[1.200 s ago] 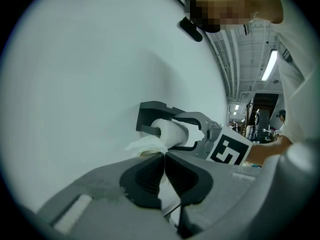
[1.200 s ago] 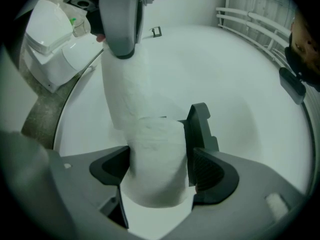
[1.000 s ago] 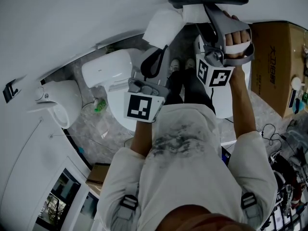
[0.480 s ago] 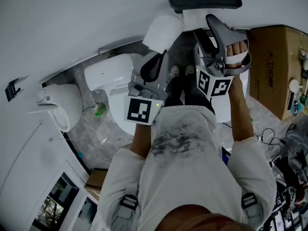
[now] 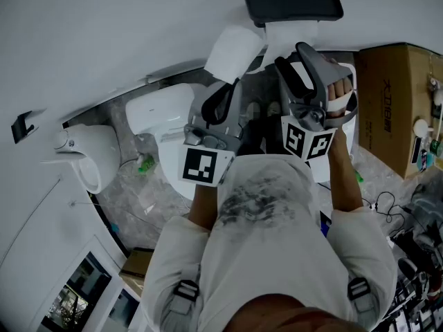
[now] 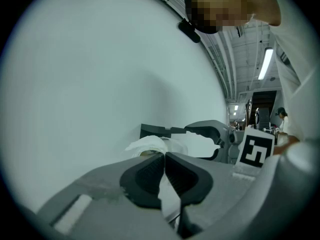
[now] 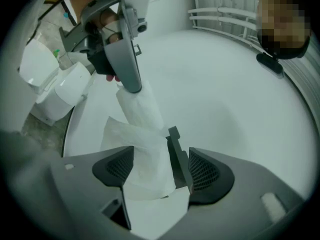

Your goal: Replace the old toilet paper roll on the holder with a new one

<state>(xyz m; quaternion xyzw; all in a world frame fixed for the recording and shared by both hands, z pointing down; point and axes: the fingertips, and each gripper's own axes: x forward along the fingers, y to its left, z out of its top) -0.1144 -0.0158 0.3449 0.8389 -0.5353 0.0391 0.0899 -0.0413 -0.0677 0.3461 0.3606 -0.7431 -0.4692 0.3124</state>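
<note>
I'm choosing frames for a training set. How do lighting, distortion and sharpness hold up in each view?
Head view: dim, even light with no glare; the wide lens bows the wall, but the toilet stays sharp. Left gripper view: black circular vignette, strong fisheye, and a bright but small ceiling light strip. Right gripper view: same vignette; the toilet paper is crisp while the edges smear.
</note>
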